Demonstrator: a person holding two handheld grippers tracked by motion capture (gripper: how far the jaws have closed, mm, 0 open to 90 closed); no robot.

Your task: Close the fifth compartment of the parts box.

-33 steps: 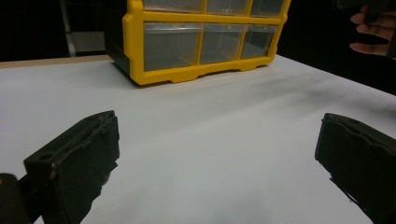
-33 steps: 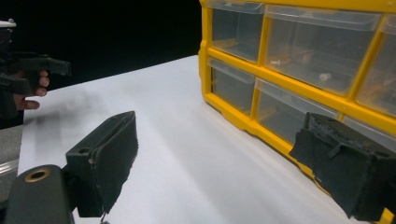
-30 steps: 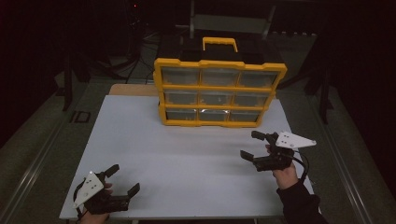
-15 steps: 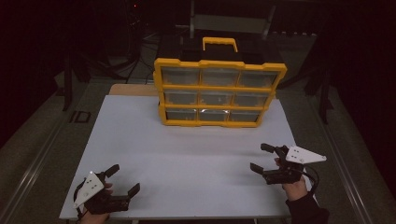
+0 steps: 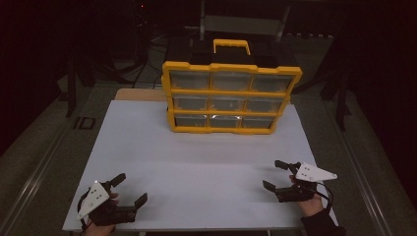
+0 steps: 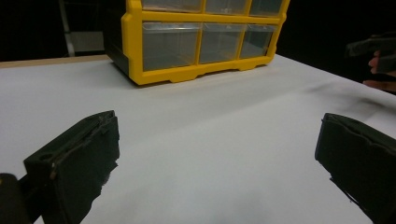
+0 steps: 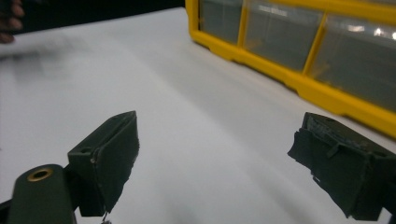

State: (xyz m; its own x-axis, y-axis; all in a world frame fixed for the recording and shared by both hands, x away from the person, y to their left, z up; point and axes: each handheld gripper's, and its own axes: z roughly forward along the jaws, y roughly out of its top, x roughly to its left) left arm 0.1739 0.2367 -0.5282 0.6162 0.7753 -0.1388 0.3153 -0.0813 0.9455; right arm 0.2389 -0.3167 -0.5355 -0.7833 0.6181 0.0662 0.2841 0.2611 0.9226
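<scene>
You're holding the left gripper [image 5: 127,189] and the right gripper [image 5: 276,175] at the near table [image 5: 147,147] edge, both with jaws spread wide and gripping nothing. The yellow drawer organizer [image 5: 231,98] is standing well ahead of both, forward-right of your left and forward-left of your right (right one is looking slightly nearer), its long axis running crosswise to your reach, clear drawers [image 6: 169,44] facing you. No brand, label or writing is readable anywhere.
</scene>
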